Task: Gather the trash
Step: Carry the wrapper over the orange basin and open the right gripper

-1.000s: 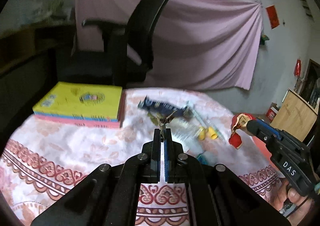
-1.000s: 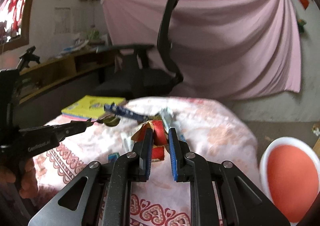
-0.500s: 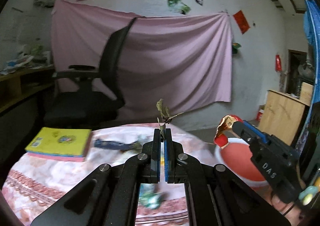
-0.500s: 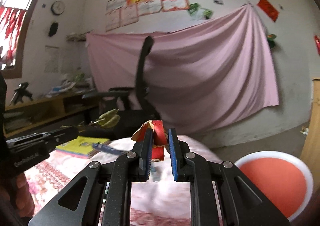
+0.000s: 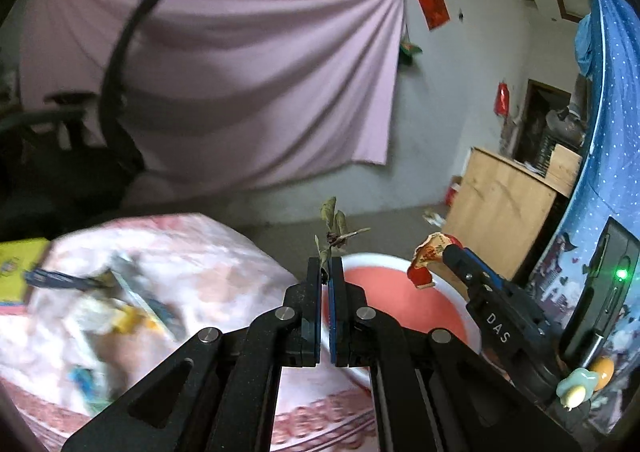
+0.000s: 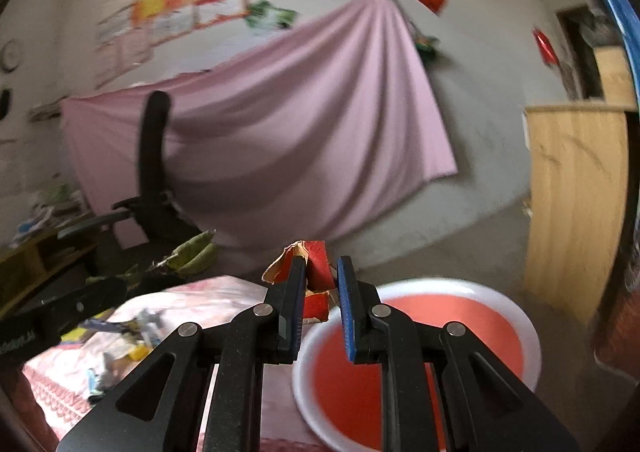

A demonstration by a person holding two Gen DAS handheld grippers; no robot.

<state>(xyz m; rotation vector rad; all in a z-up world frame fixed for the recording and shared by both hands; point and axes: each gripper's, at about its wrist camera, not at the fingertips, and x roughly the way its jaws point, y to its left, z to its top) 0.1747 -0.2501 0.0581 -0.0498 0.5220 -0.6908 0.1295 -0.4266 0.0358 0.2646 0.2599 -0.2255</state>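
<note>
My left gripper (image 5: pixel 325 266) is shut on a dry leafy twig (image 5: pixel 334 228) that sticks up past its tips. Just beyond those tips stands a red bin with a white rim (image 5: pixel 400 304). To the right, my right gripper (image 5: pixel 450 252) holds a torn red wrapper (image 5: pixel 424 262) above the bin's far side. In the right wrist view, my right gripper (image 6: pixel 321 266) is shut on the red wrapper (image 6: pixel 318 258) at the left rim of the bin (image 6: pixel 460 336). My left gripper (image 6: pixel 120 286) with its green leaves (image 6: pixel 196 252) hangs at the left.
The patterned cloth table (image 5: pixel 192 248) at the left bears several scraps of litter (image 5: pixel 132 304) and a yellow book (image 5: pixel 16 264). Behind it stands a black office chair (image 5: pixel 116 91). A wooden cabinet (image 5: pixel 504 207) and a blue dotted cloth (image 5: pixel 600 131) stand at the right.
Both grippers swung right, away from the table and over toward the red bin, each still shut on its piece. The table litter slid to the left of both views.
</note>
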